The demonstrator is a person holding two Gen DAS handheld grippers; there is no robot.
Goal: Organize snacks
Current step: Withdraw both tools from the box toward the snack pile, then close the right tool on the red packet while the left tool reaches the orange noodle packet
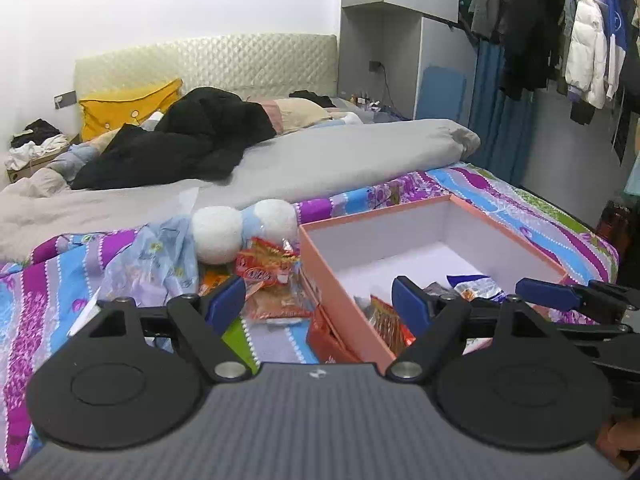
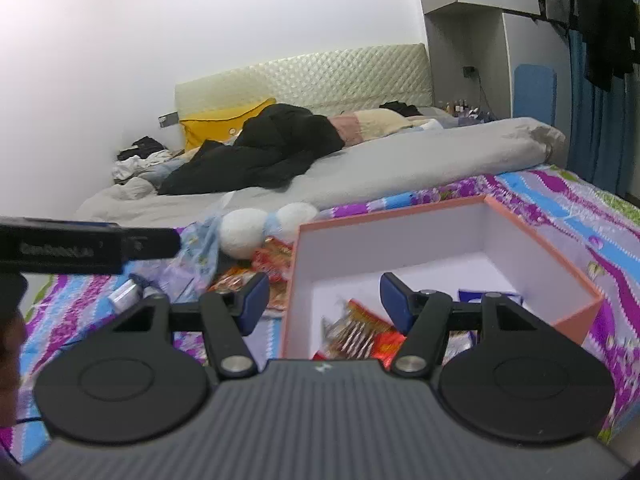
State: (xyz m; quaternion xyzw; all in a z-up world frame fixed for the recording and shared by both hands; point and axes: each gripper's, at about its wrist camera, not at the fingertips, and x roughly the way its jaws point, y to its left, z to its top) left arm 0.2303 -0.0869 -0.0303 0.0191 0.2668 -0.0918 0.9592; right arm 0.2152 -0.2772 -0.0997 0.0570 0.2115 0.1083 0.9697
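Observation:
A pink box (image 1: 372, 215) (image 2: 384, 213) with a white inside stands open on the patterned bedspread. A red snack packet (image 1: 390, 320) (image 2: 360, 330) and a blue-white packet (image 1: 476, 286) (image 2: 490, 295) lie in it. More red and orange snack packets (image 1: 268, 270) (image 2: 272, 260) are piled on the bed left of the box. My left gripper (image 1: 318, 302) hovers open over the box's near left corner, nothing between its pads. My right gripper (image 2: 324, 300) is open above the box's near edge, with the red packet lying below it, untouched.
A white and blue plush toy (image 1: 244, 228) (image 2: 264, 228) and a crumpled plastic bag (image 1: 156, 260) lie behind the snack pile. A grey duvet (image 1: 320, 160) and dark clothes cover the far bed. Clothes hang on a rack (image 1: 560, 32) at the right.

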